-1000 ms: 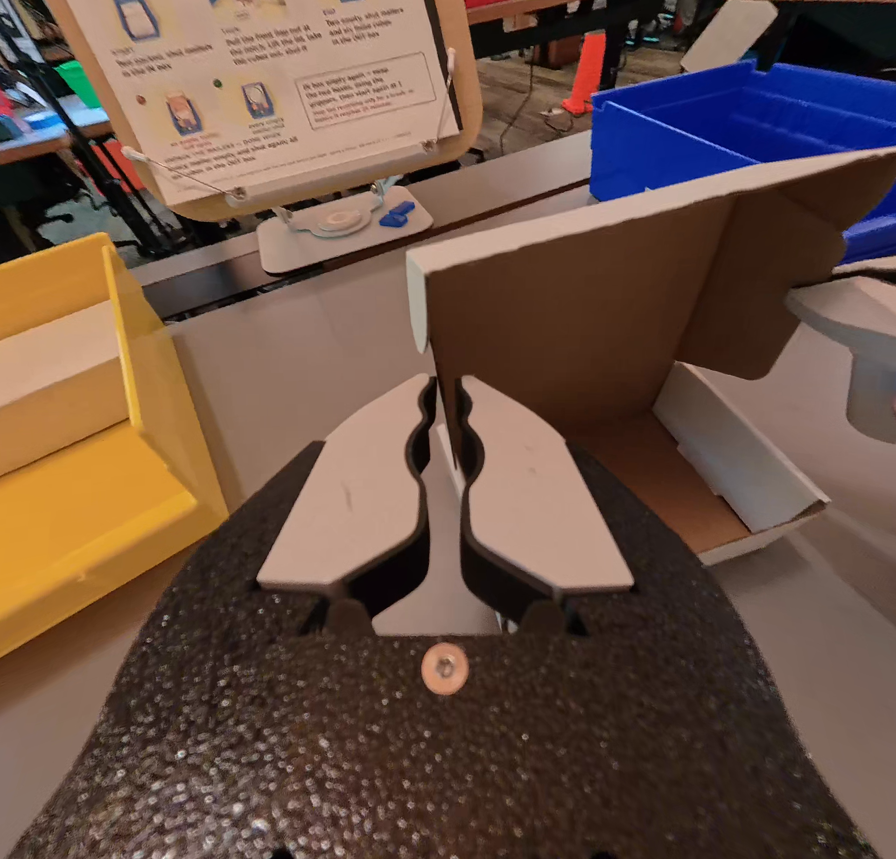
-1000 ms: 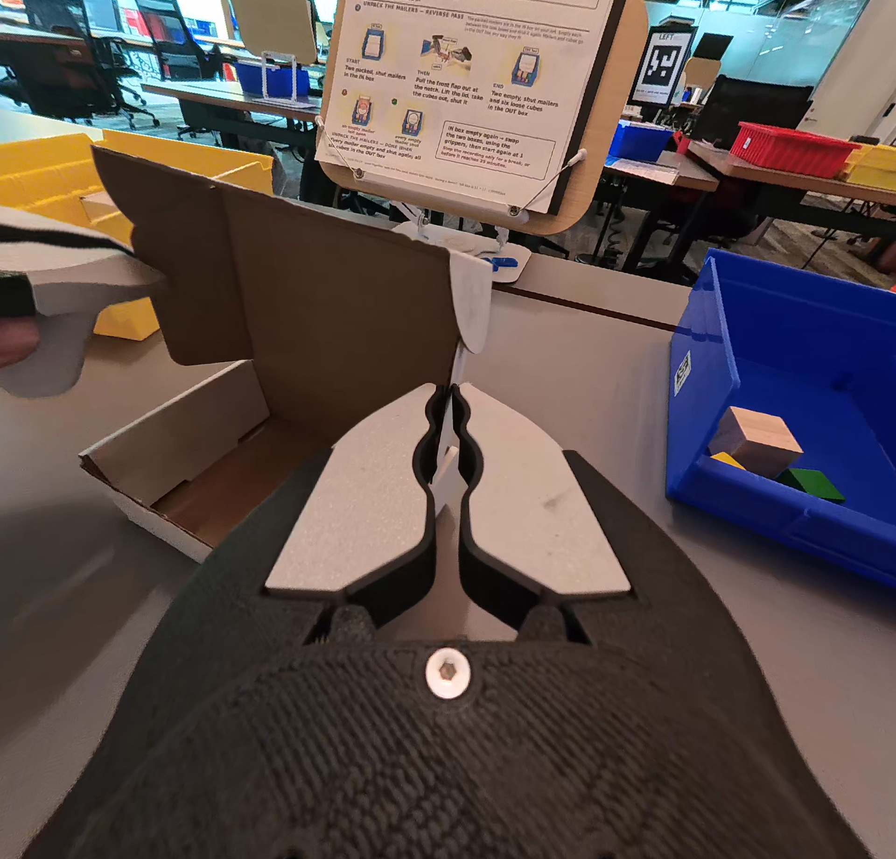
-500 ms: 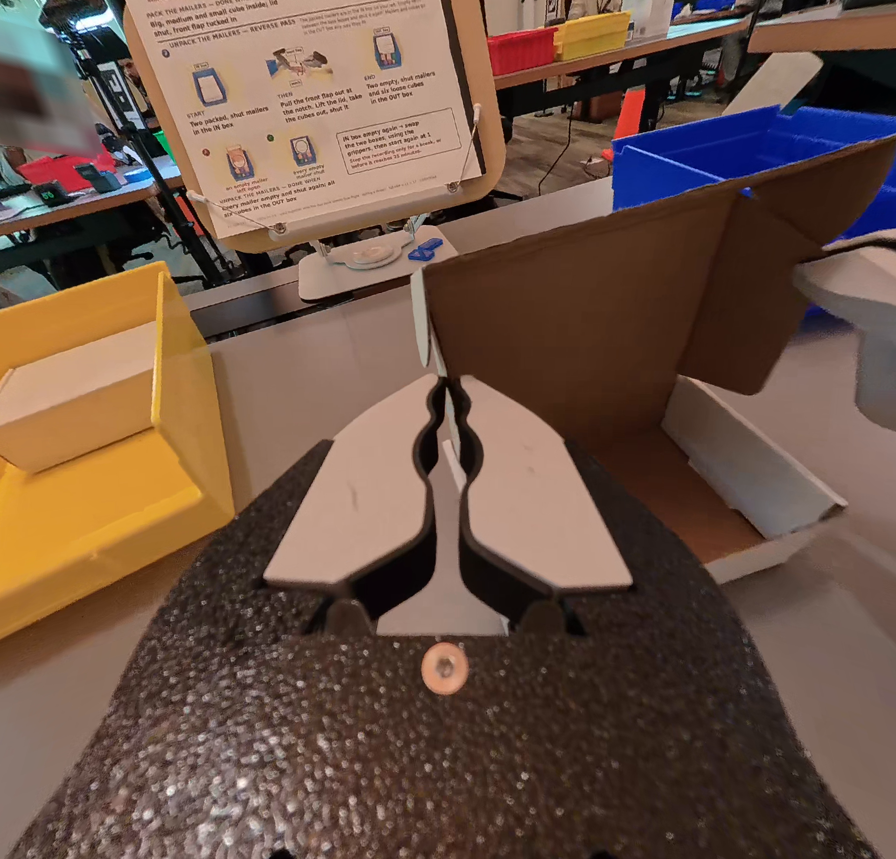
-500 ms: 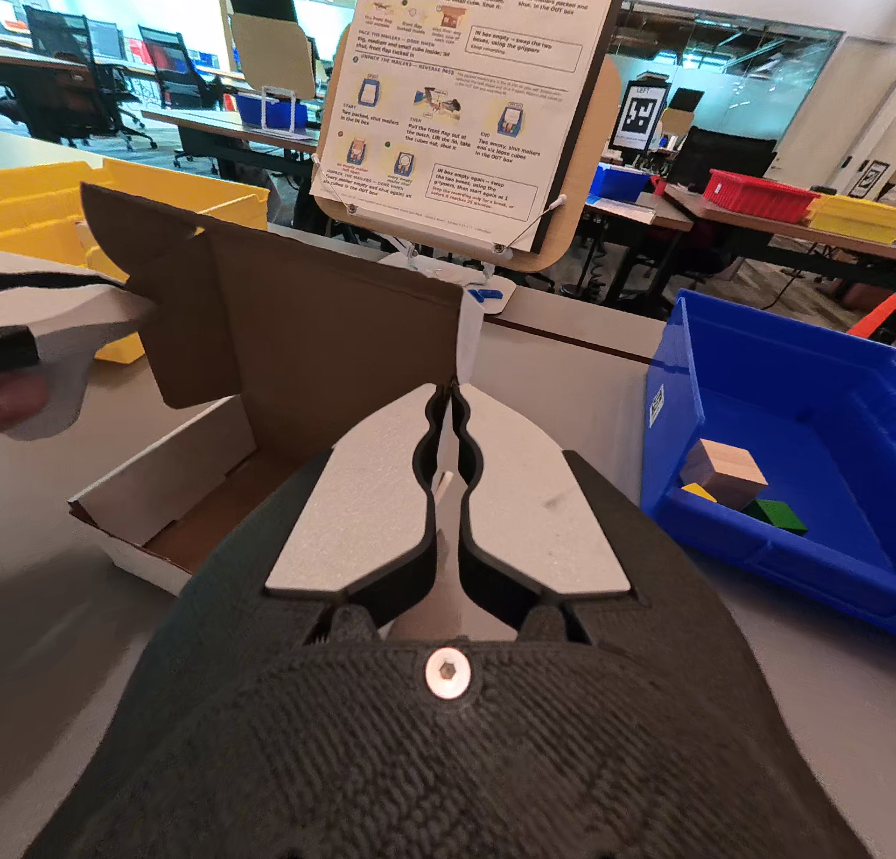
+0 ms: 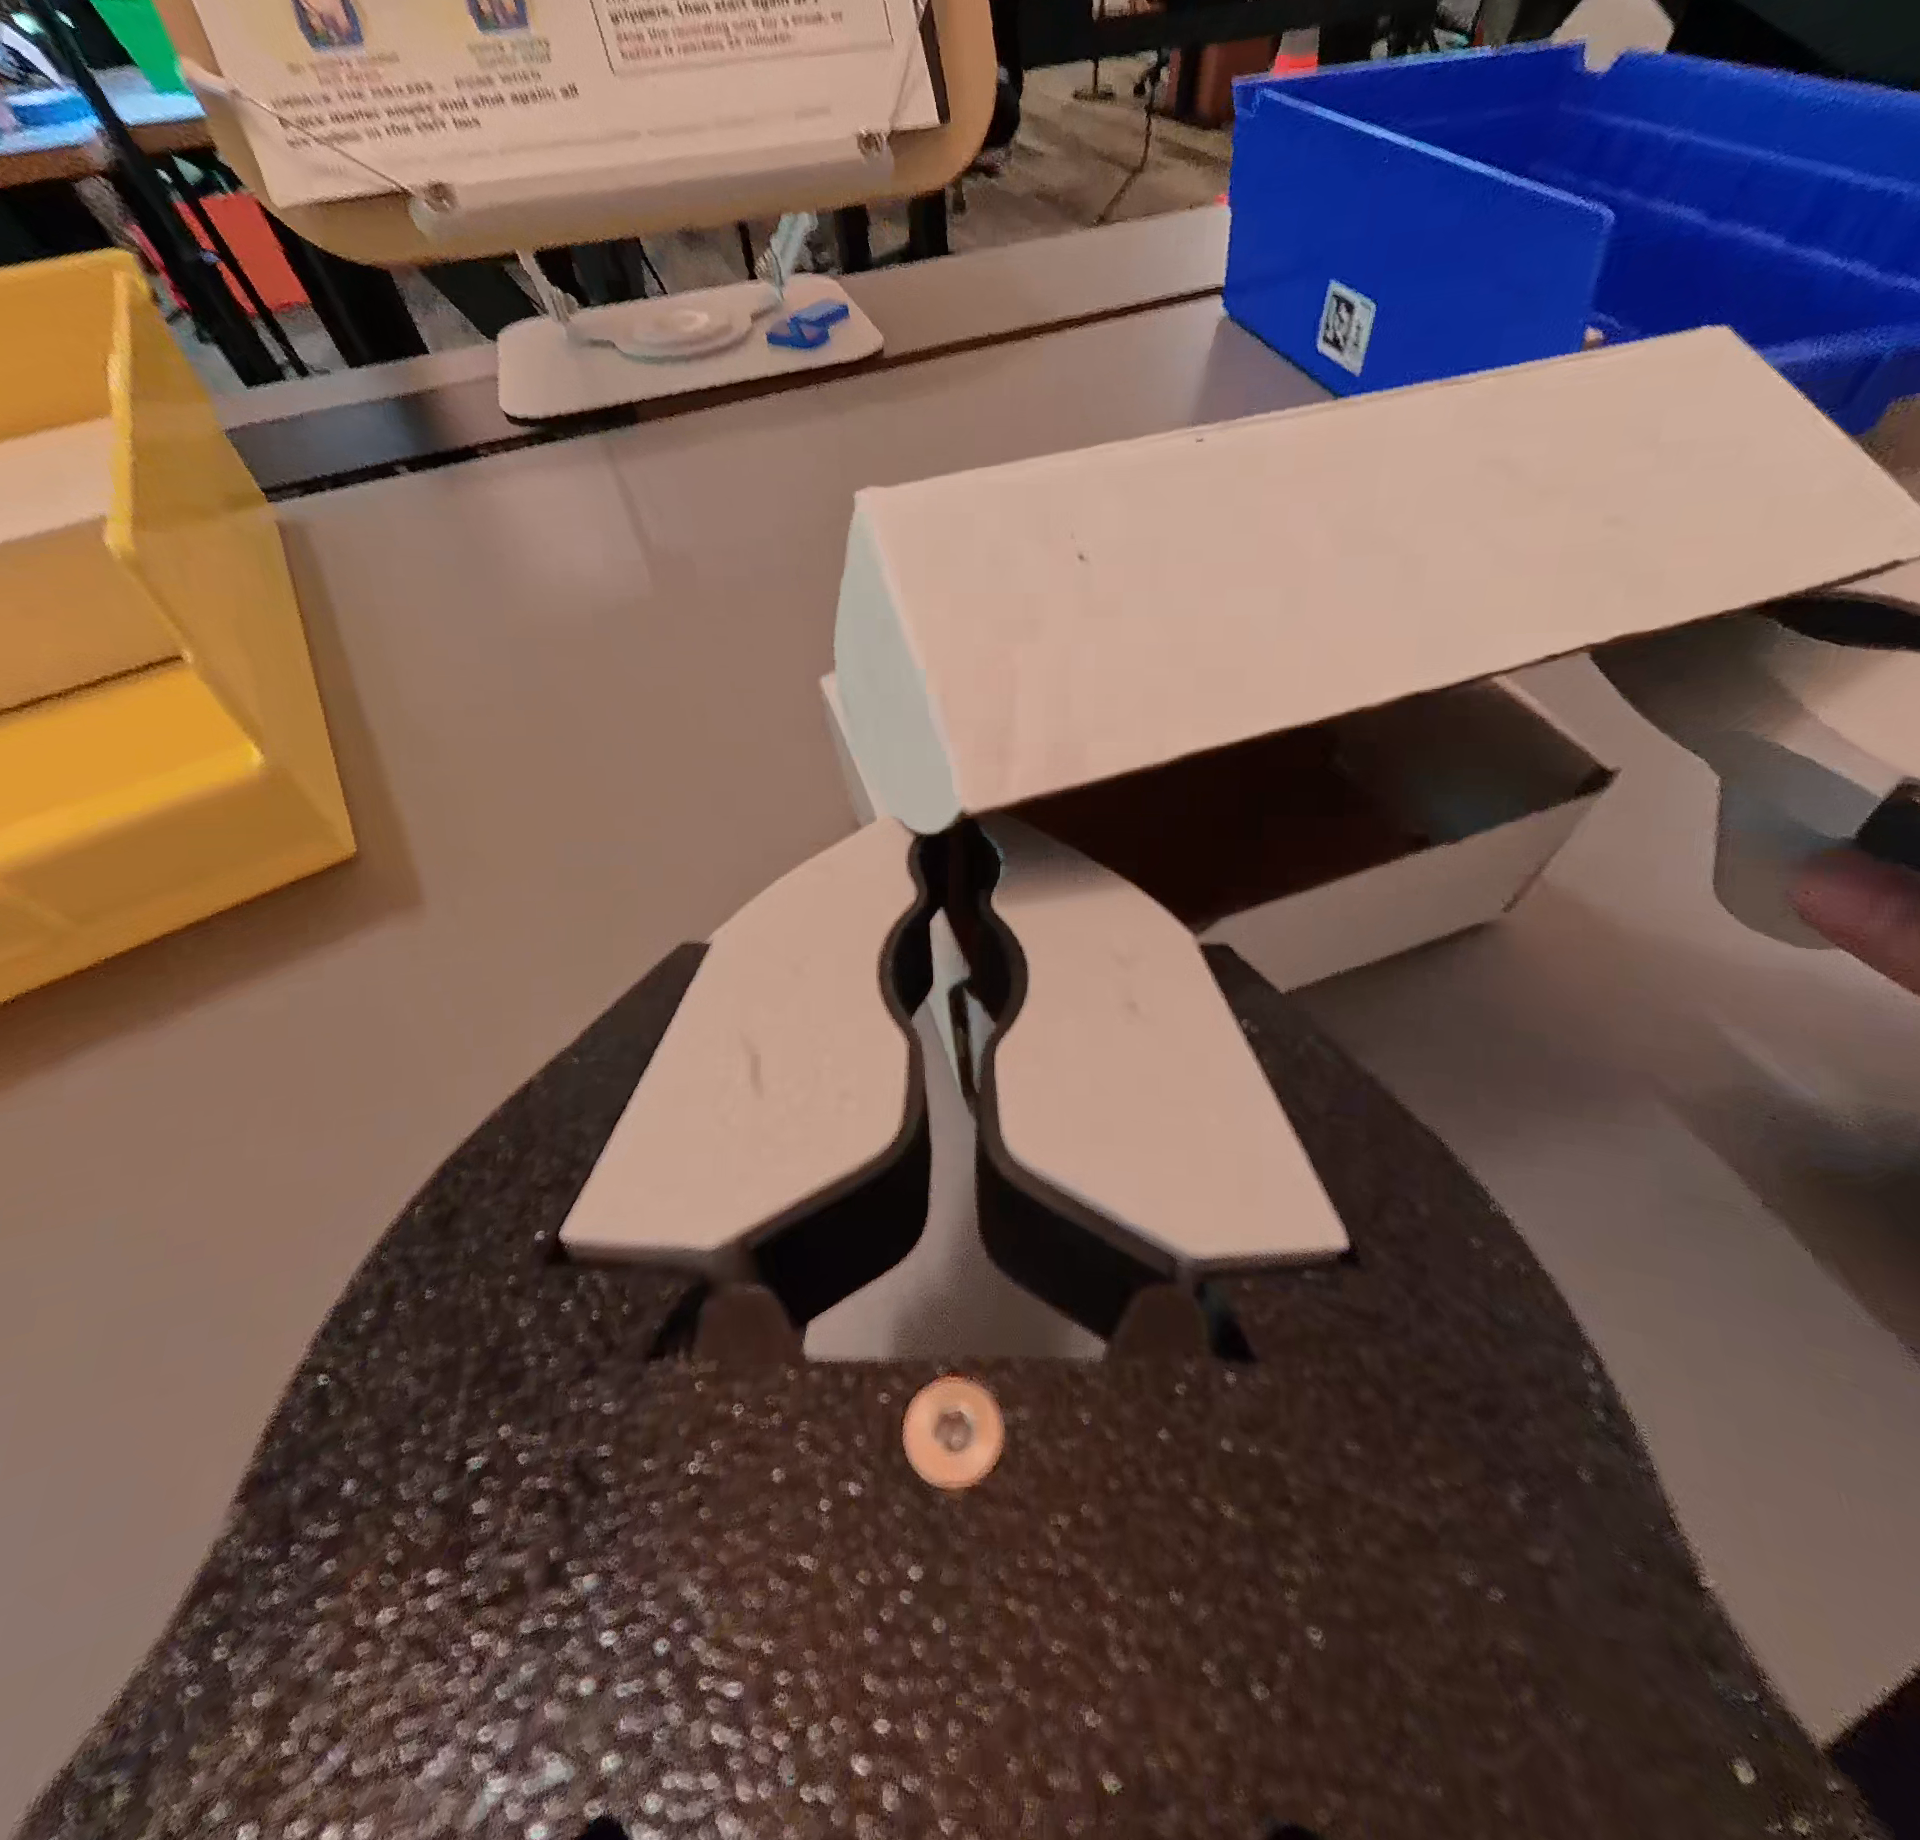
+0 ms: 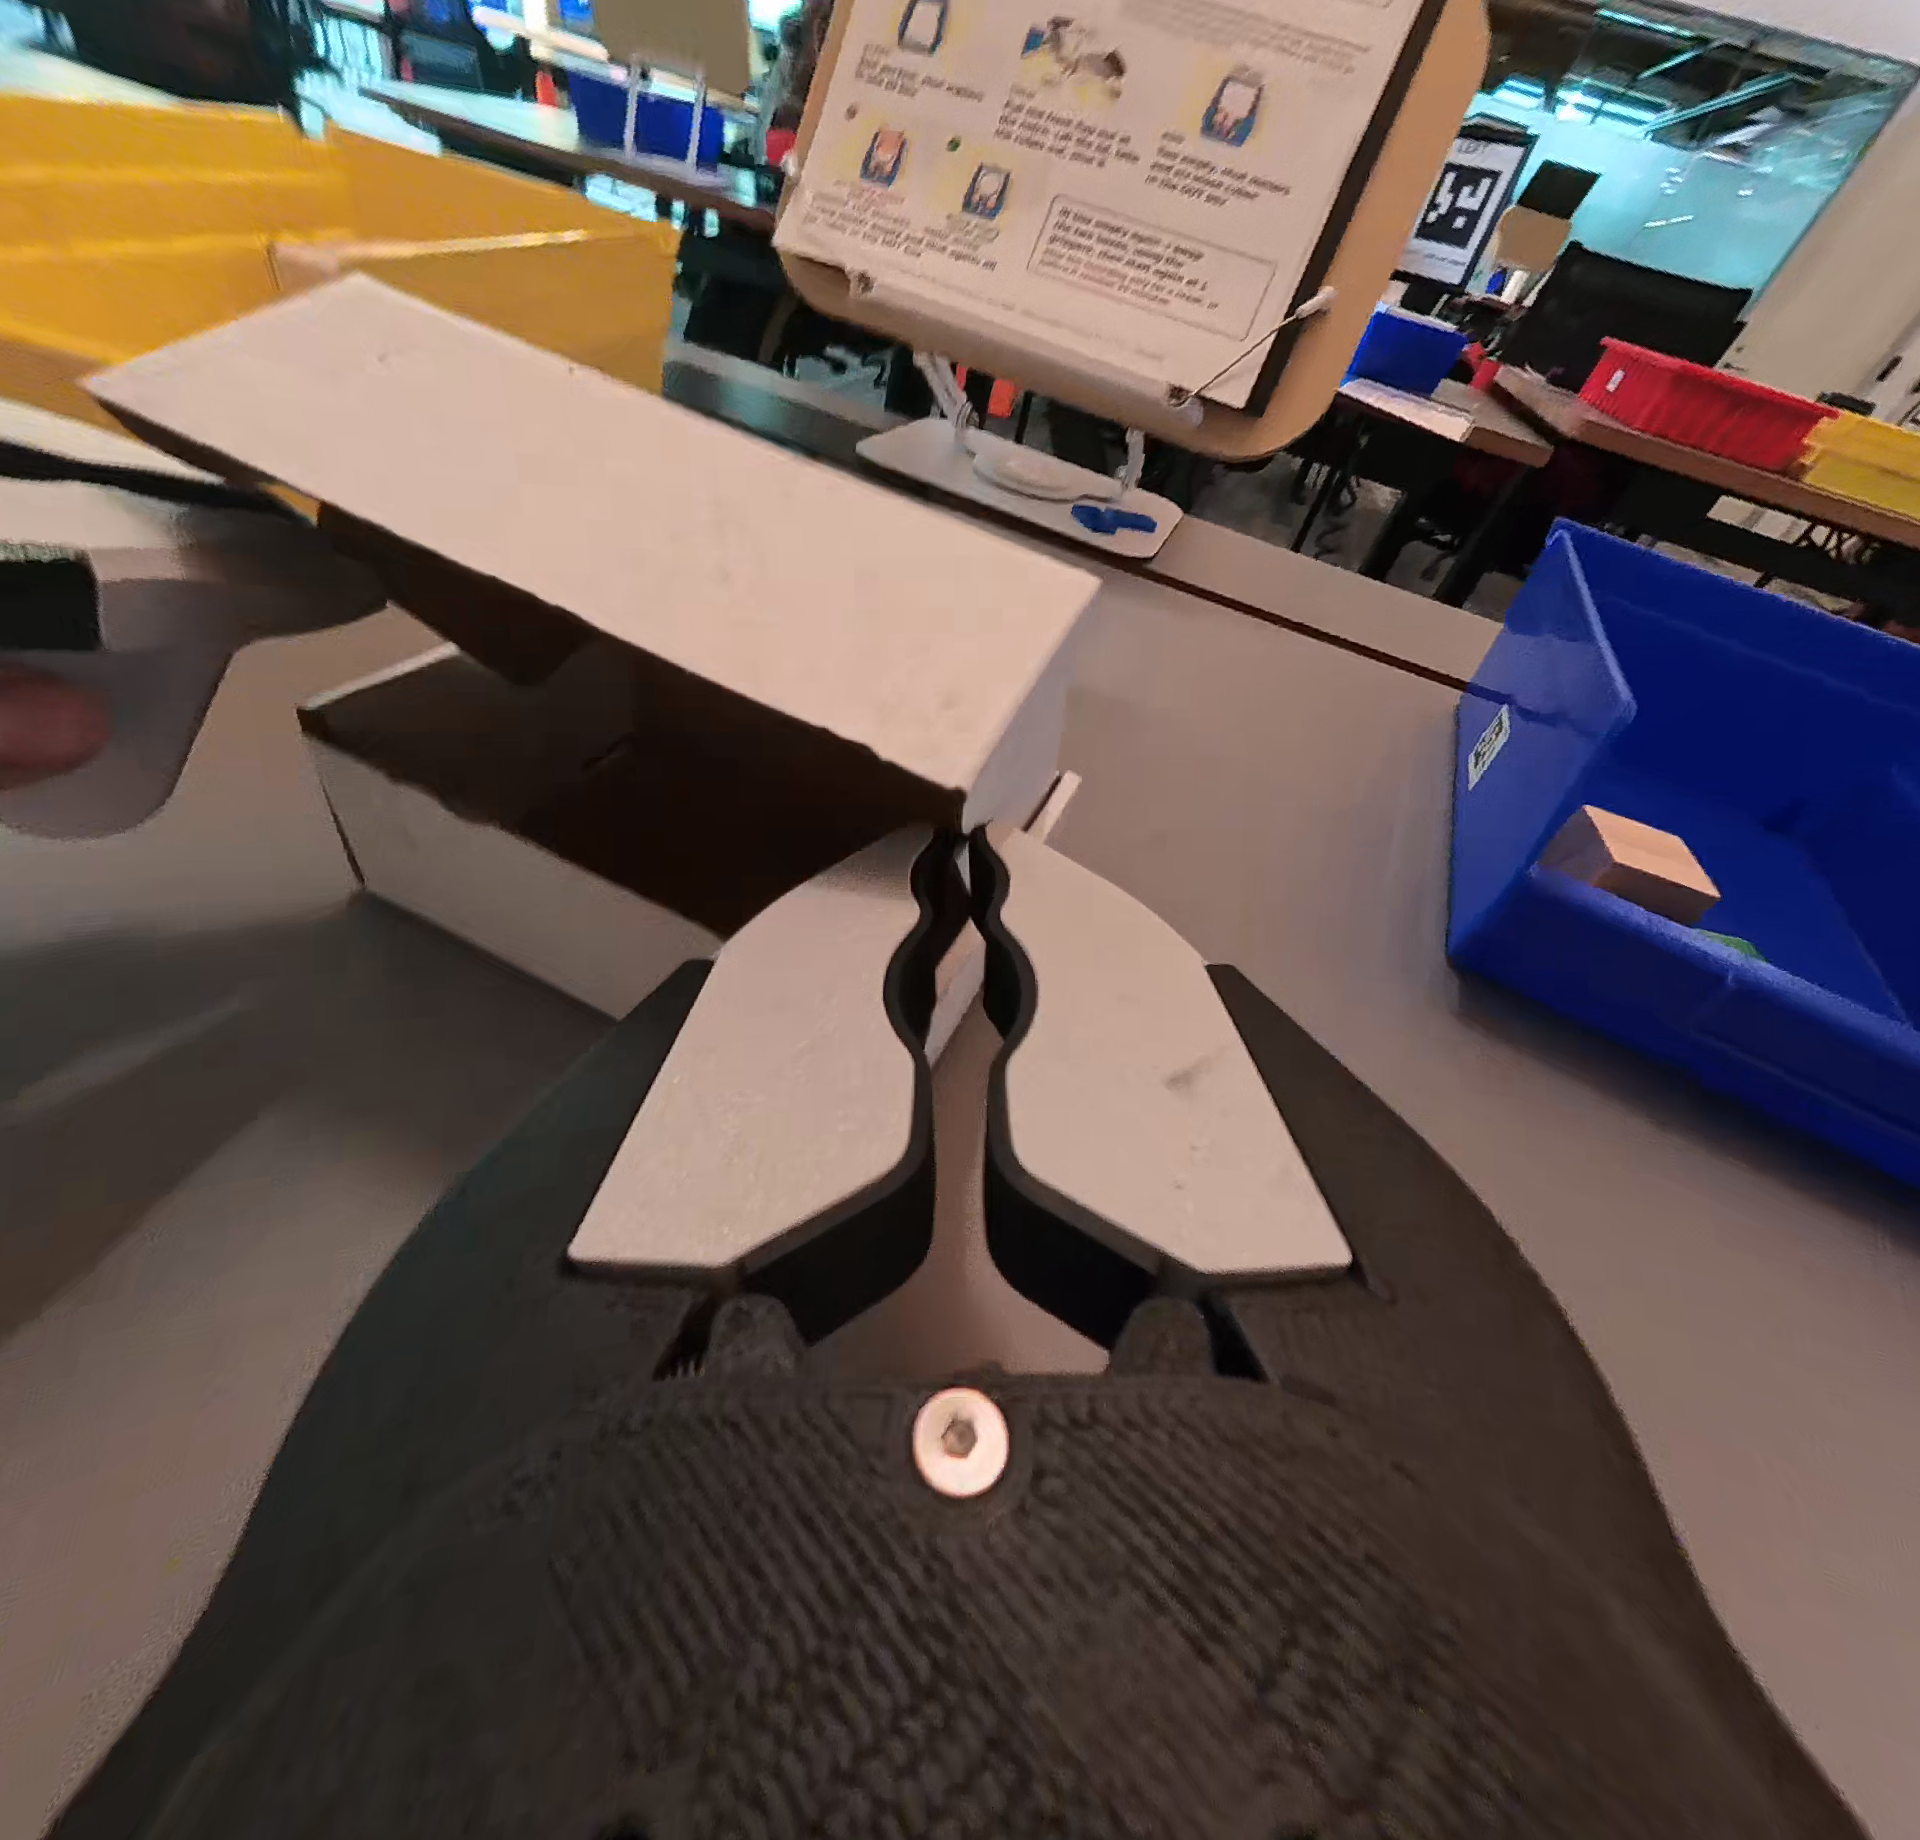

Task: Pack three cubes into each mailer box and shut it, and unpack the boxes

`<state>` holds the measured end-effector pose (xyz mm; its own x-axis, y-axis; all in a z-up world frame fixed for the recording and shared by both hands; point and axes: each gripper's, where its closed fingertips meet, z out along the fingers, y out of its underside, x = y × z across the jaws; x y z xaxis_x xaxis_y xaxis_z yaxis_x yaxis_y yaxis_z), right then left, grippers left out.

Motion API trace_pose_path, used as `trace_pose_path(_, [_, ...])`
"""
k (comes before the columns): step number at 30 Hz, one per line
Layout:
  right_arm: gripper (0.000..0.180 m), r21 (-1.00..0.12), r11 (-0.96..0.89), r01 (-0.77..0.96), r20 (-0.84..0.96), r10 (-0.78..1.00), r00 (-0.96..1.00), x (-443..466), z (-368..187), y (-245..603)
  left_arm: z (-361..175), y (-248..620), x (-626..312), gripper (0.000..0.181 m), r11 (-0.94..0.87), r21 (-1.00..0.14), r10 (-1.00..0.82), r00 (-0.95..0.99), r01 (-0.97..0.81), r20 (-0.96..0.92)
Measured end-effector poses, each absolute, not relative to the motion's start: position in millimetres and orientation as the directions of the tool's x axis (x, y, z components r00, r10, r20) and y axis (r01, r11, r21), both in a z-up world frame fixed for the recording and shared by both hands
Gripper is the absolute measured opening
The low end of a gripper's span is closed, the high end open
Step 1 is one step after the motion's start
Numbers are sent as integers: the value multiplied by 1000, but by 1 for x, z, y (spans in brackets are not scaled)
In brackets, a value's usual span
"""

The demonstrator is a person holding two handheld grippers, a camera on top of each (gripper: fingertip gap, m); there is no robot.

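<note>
Two grippers pinch one white mailer box on the grey table, one at each front corner of its lid.

At the far left of the left wrist view stands a yellow bin with a pale closed box inside it. Behind the table's back edge a stand carries an instruction sheet on a tan board, its white foot resting on the table.

The left gripper has its fingers nearly together, clamped on the thin side flap that hangs from the lid's left front corner. The mailer box lies between the two bins, its long axis running left to right across the table, with its brown inside showing toward the cameras. The lid is hinged along the far long side and slopes down toward the front, partly lowered over the tray, with a dark gap open beneath it.

The right gripper is likewise almost closed, gripping the flap at the lid's right front corner; in the left wrist view it shows blurred at the box's right end. In the right wrist view the left gripper is a blur at the left edge.

Farthest right sits a blue bin, just beside the box. A plain wooden cube lies in it, touching a sliver of something green too hidden to identify.
</note>
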<state>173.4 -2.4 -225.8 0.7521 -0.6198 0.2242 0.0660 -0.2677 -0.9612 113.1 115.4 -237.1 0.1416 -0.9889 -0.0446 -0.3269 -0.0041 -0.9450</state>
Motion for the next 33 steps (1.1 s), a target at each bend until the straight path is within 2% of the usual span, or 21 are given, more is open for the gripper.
trace_pose_path(4, [6, -900, -419, 118, 355, -550, 756, 165, -242, -7, -252, 106, 105, 1, 54, -905, -995, 54, -421, -84])
trace_pose_path(5, [11, -890, -436, 134, 378, -541, 751, 162, -243, -9, -254, 105, 102, 1, 68, -896, -994, 42, -439, -97])
trace_pose_path(9, [35, -831, -485, 273, 532, -547, 647, 155, -230, -23, -251, 113, 87, 26, 222, -856, -960, 49, -467, -276])
trace_pose_path(11, [47, -738, -506, 446, 673, -505, 541, 149, -214, -20, -247, 111, 83, 31, 314, -837, -933, 16, -448, -359])
trace_pose_path(13, [52, -574, -538, 617, 817, -426, 388, 141, -202, -11, -246, 109, 81, 31, 360, -821, -917, -6, -443, -399])
trace_pose_path(15, [51, -425, -608, 671, 904, -322, 282, 140, -205, 0, -250, 106, 80, 32, 376, -811, -914, -34, -448, -404])
trace_pose_path(17, [49, -329, -639, 695, 944, -236, 230, 141, -209, 10, -256, 103, 79, 32, 367, -810, -921, -56, -458, -386])
trace_pose_path(19, [27, -267, -661, 701, 963, -201, 178, 144, -208, 14, -261, 99, 76, 32, 351, -817, -931, -79, -458, -356])
trace_pose_path(20, [18, -253, -664, 703, 967, -174, 184, 143, -210, 15, -262, 99, 75, 32, 341, -822, -936, -83, -456, -342])
trace_pose_path(22, [16, -253, -668, 700, 966, -139, 218, 143, -212, 14, -261, 98, 70, 32, 315, -836, -947, -96, -449, -306])
trace_pose_path(28, [12, -388, -632, 671, 849, 38, 527, 122, -236, 4, -234, 116, 61, 35, 240, -890, -971, -82, -389, -226])
trace_pose_path(31, [11, -446, -622, 643, 779, 84, 622, 119, -244, 3, -235, 117, 64, 38, 278, -854, -960, -158, -440, -231])
trace_pose_path(33, [11, -405, -646, 647, 779, 127, 614, 125, -250, 1, -231, 104, 65, 38, 327, -837, -935, -282, -439, -218])
